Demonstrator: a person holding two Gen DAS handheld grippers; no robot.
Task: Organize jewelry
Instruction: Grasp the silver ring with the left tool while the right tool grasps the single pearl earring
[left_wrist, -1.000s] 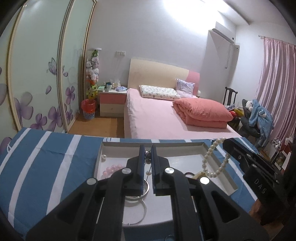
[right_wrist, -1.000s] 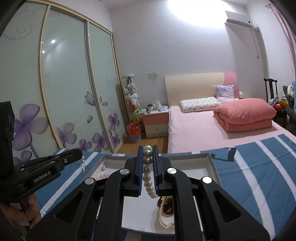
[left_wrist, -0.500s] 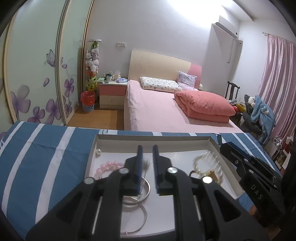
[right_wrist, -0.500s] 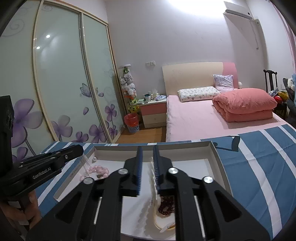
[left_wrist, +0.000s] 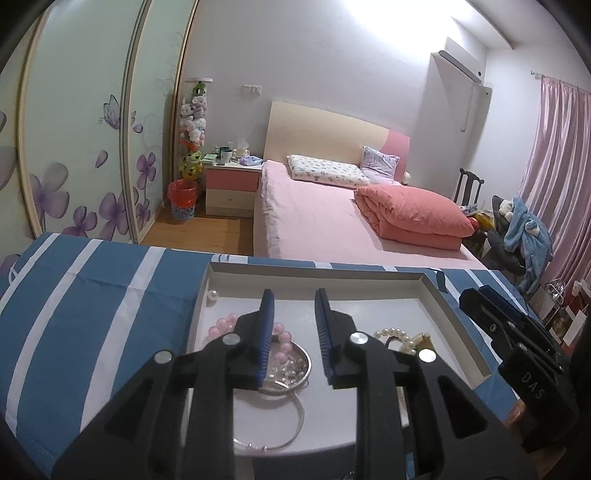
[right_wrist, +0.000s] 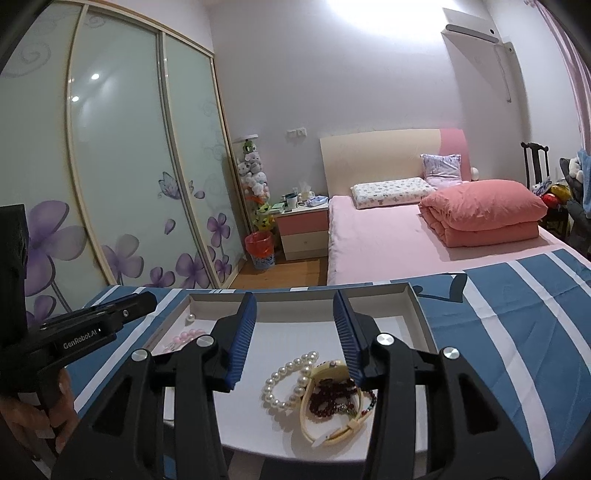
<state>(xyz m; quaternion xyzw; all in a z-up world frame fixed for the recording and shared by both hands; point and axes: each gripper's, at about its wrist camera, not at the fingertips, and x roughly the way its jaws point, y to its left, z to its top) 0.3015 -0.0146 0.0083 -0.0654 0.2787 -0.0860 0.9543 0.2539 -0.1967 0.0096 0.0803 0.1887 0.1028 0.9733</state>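
A shallow white tray (left_wrist: 317, 271) (right_wrist: 419, 306) lies on a blue and white striped cloth. In it are a pink bead bracelet (left_wrist: 282, 341) (right_wrist: 188, 336), a silver bangle (left_wrist: 291, 369), a thin silver hoop (left_wrist: 295, 424), a loose pearl (left_wrist: 212, 294) (right_wrist: 191, 317), a white pearl bracelet (right_wrist: 288, 376) (left_wrist: 395, 334), a cream bangle (right_wrist: 332, 435) and dark red beads (right_wrist: 328, 398). My left gripper (left_wrist: 293, 332) is open and empty above the pink beads. My right gripper (right_wrist: 295, 332) is open and empty above the pearl bracelet.
The striped cloth (left_wrist: 92, 295) (right_wrist: 517, 314) covers the surface around the tray. Beyond it are a pink bed (left_wrist: 332, 221), a nightstand (left_wrist: 231, 184), a wardrobe with flower doors (right_wrist: 110, 184) and a chair piled with clothes (left_wrist: 517, 236).
Both grippers have opened. The right one let go of the pearl bracelet, which now lies in the tray. The left one let go of a small piece it held.
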